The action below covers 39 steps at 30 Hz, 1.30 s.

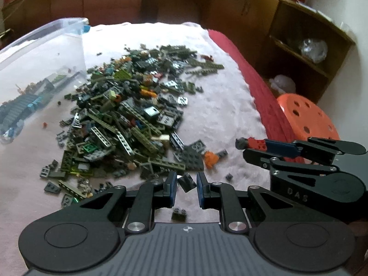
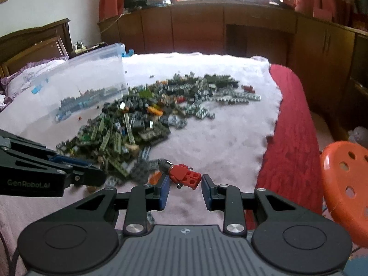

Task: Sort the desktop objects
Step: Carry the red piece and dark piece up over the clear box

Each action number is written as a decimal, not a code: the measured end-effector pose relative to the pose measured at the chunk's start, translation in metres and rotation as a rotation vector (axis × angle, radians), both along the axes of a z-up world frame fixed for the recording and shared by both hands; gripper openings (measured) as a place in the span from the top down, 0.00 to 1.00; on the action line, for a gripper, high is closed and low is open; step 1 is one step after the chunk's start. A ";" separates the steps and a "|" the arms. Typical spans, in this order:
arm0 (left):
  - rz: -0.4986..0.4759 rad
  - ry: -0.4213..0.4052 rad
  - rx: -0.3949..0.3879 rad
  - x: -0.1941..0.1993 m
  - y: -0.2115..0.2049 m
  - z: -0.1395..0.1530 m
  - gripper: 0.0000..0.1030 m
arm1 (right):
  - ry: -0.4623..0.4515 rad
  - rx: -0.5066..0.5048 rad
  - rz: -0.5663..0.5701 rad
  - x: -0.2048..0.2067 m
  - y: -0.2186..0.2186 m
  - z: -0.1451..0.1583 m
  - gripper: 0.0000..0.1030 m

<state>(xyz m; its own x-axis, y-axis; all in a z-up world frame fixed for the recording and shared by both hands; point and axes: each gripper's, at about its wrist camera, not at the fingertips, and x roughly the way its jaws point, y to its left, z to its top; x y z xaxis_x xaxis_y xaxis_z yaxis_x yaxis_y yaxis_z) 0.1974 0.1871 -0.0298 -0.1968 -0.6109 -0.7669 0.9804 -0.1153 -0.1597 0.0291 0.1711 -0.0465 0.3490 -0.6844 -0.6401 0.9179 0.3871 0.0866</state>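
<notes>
Pinching red minifigure [image 2: 182, 176] between right gripper [image 2: 185, 192] pads.

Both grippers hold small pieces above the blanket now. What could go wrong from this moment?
1. The right gripper pinches the red minifigure only at its leg end, so it may swing or slip out.
2. The left gripper holds a small dark brick tilted at the fingertips; it may drop.
3. A dropped piece could vanish into the brick pile.

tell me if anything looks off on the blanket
The clear bin lies tipped on its side, and a heap of bricks sprawls across the white blanket from its mouth, with only a few bricks left inside.
</notes>
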 end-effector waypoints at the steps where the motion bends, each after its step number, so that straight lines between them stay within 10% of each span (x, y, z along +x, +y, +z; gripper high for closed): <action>1: 0.008 0.002 -0.006 0.003 -0.002 0.003 0.81 | -0.003 -0.010 0.001 0.000 -0.002 0.003 0.69; 24: 0.254 -0.053 0.103 0.049 -0.094 -0.004 0.81 | -0.143 0.059 0.186 0.046 -0.121 0.007 0.69; 39: 0.346 -0.008 0.161 0.074 -0.150 0.048 0.81 | -0.137 0.152 0.288 0.088 -0.176 0.071 0.69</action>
